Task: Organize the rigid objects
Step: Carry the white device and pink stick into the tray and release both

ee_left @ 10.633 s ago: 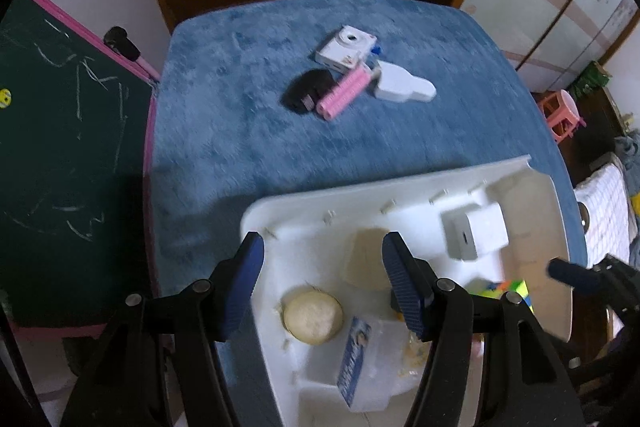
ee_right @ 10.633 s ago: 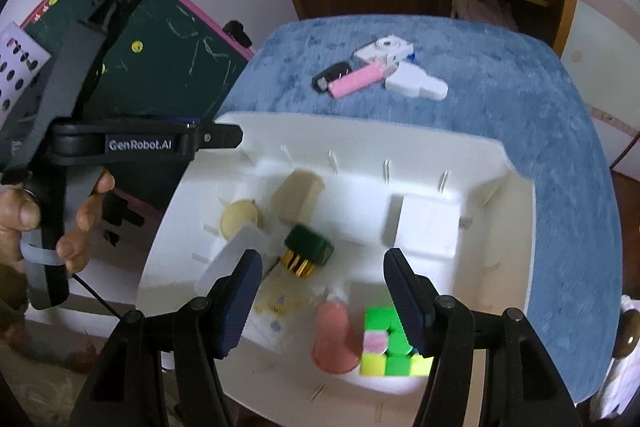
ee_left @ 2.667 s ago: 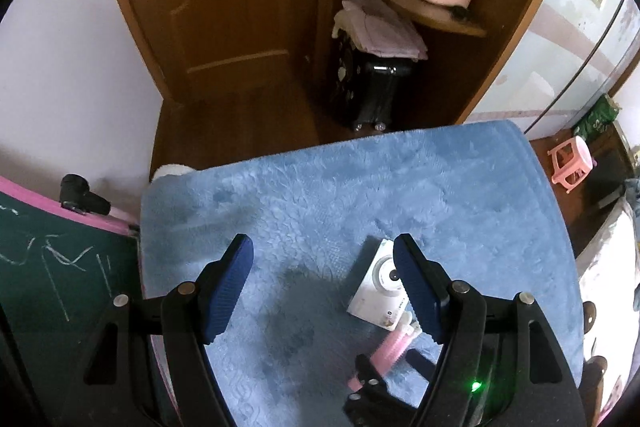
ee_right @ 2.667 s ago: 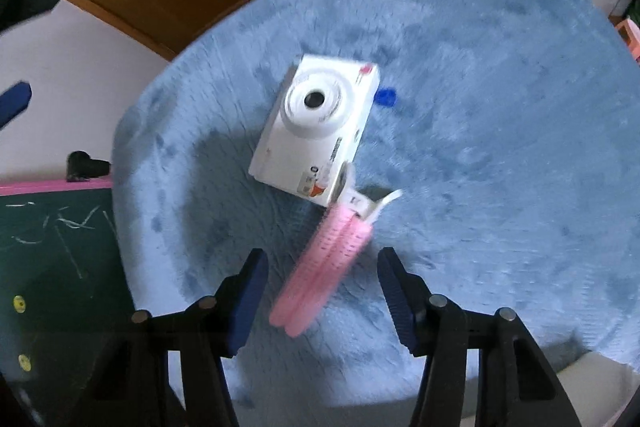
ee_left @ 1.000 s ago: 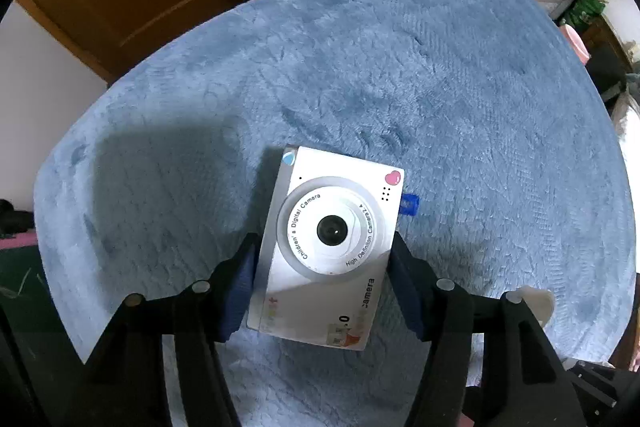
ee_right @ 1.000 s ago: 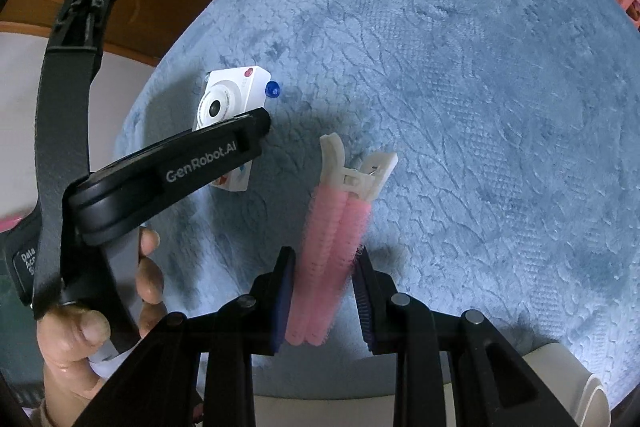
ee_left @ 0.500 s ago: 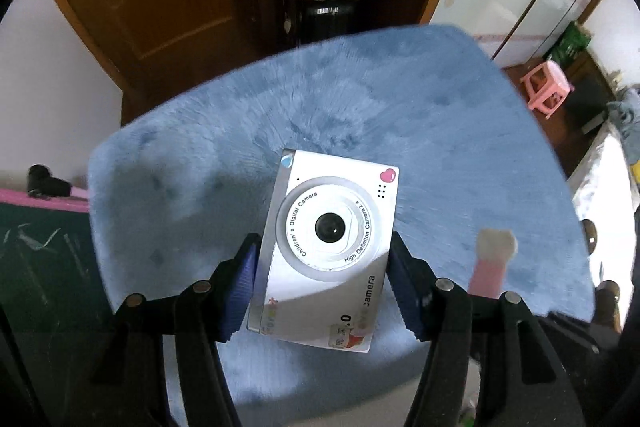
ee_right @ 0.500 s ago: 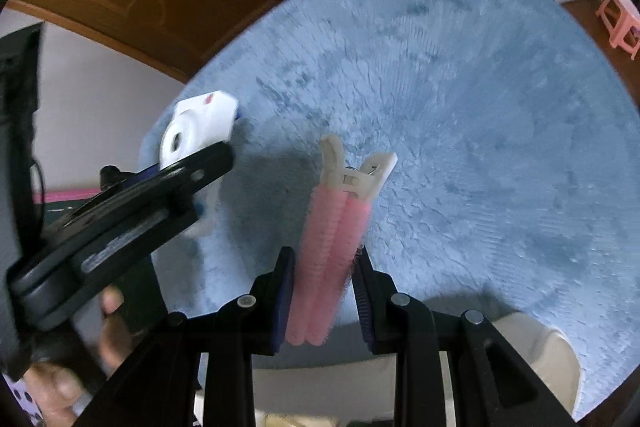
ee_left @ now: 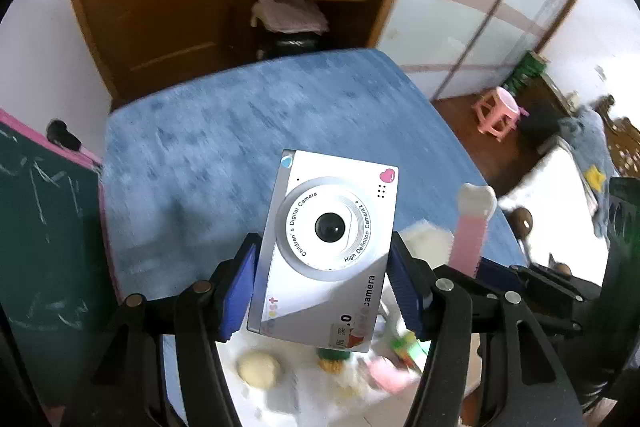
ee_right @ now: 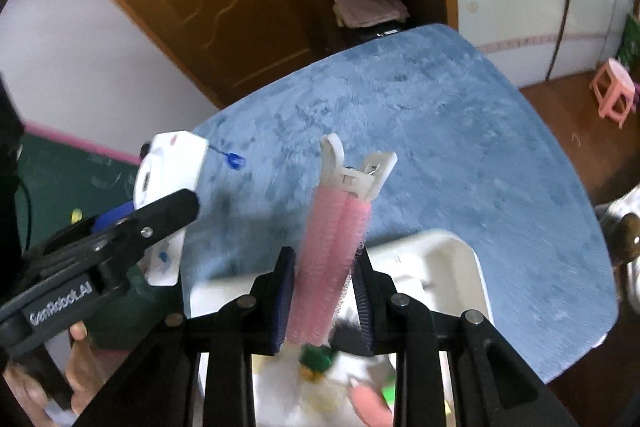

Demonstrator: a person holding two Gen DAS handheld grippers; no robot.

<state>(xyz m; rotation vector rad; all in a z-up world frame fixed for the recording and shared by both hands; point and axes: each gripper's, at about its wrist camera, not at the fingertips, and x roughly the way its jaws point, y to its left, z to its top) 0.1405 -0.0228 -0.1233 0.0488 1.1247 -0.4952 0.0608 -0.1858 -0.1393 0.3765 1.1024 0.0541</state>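
Left gripper [ee_left: 322, 285] is clamped across the toy camera [ee_left: 330, 243], blue pads pressed to its two short sides, lens facing up at us, and it hangs clear above the blue desk [ee_left: 224, 147]. Over on the other side, the right gripper [ee_right: 324, 297] is squeezed tight on the pink hair clip [ee_right: 334, 243], holding it low on the fuzzy rollers with the white hinge end sticking out ahead. Both loads are airborne, neither touching the desk, and the blur across the cloth says both hands are on the move. Below and close in sits the white tray [ee_right: 452, 255], its rim showing just under the clip, with a green piece [ee_right: 316, 357] and a pink one [ee_right: 370, 403] smeared by motion inside; from the left view a round cream puck [ee_left: 258, 371] lies in it too. So this reads as the carry step: two items picked, heading for the tray. Next up, I'd say, each hand needs to come over a free patch of tray, drop low, and let go, one at a time or well apart so the grippers don't knock. The camera is broad and flat, so it wants a wide clear spot; the clip is slim and could slot in almost anywhere. Exact compartments are too blurred to call.
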